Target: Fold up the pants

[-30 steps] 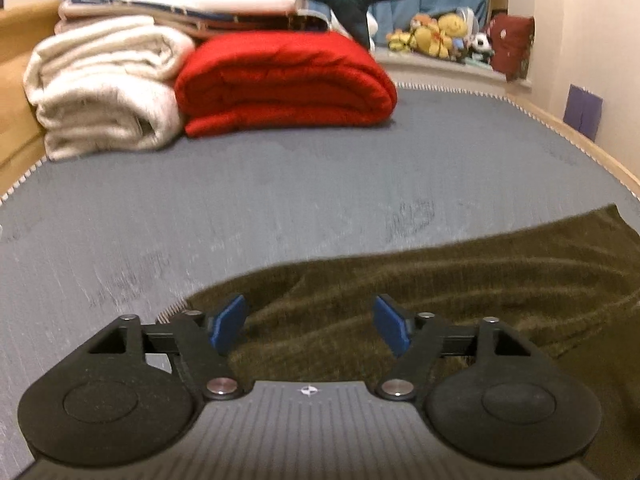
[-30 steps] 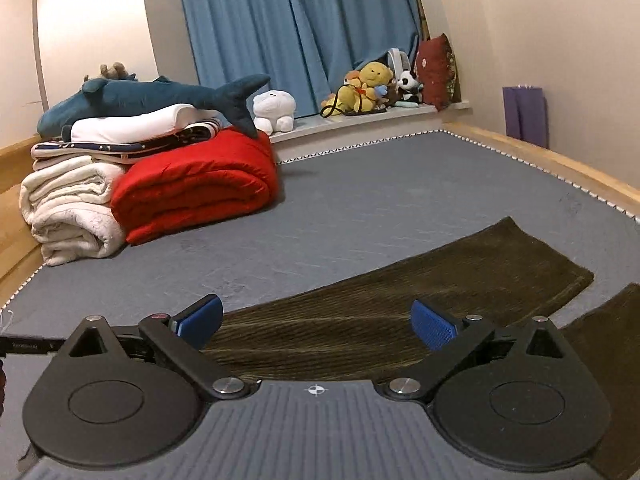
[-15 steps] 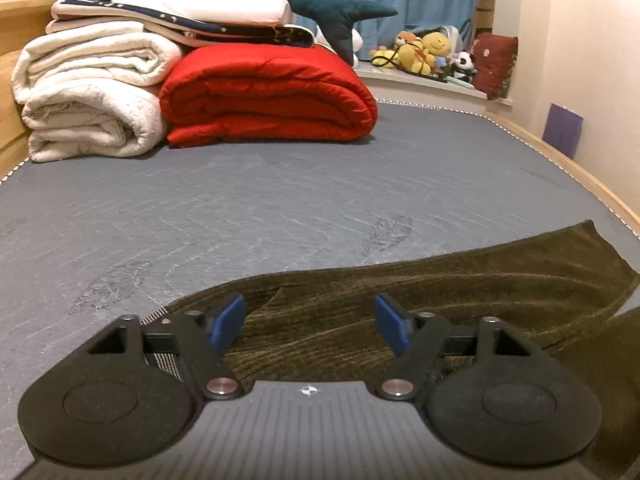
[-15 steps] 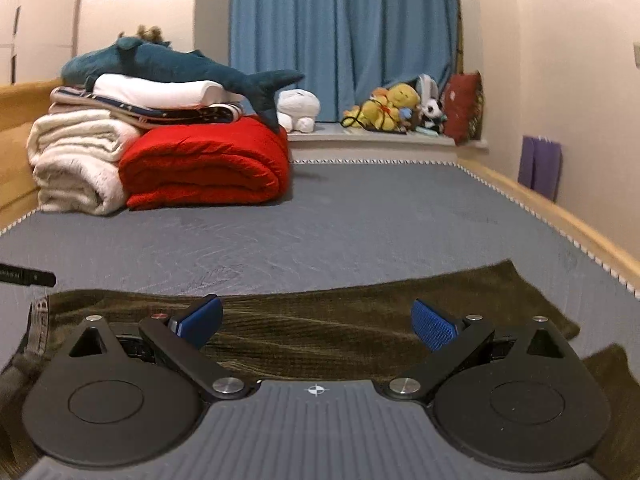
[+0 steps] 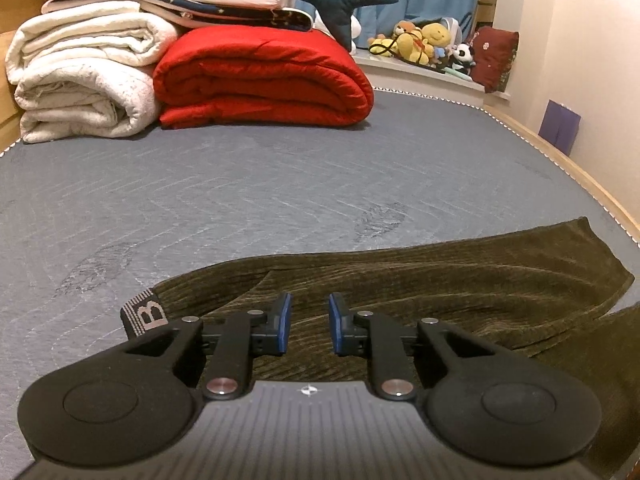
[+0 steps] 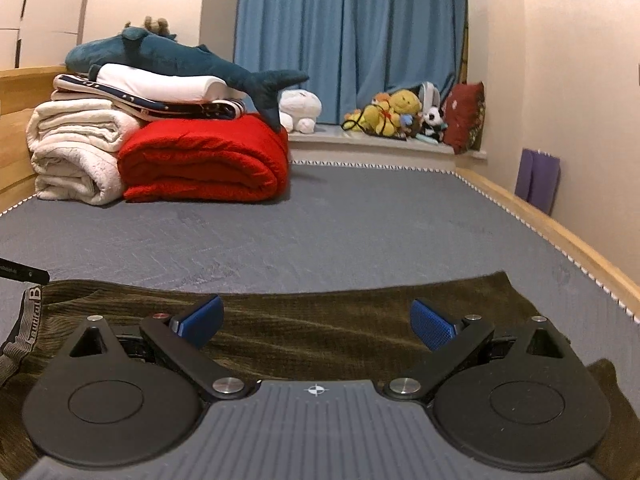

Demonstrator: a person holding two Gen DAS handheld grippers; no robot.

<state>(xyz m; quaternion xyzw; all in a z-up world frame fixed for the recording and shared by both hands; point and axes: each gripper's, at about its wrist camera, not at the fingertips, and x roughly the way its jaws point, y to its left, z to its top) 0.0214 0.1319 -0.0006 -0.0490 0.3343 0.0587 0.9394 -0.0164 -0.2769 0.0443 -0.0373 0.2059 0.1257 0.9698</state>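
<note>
Dark olive corduroy pants (image 5: 460, 280) lie flat on the grey mattress (image 5: 280, 184), one leg running to the right. Their grey waistband with a letter B (image 5: 146, 314) shows at the left. My left gripper (image 5: 307, 326) hovers over the waist area, its blue pads narrowed to a small gap with no cloth seen between them. In the right wrist view the pants (image 6: 340, 316) stretch across the frame, waistband (image 6: 28, 316) at the left. My right gripper (image 6: 316, 322) is wide open and empty above the pant leg.
Folded white blankets (image 5: 84, 76), a red quilt (image 5: 264, 76) and a plush shark (image 6: 176, 56) are stacked at the mattress's far left. Soft toys (image 6: 396, 114) sit on the window ledge. A wooden bed rail (image 6: 552, 236) borders the right side.
My left gripper's jaws have closed from wide open to a narrow gap. The right gripper has swung to face straight along the bed and stays open.
</note>
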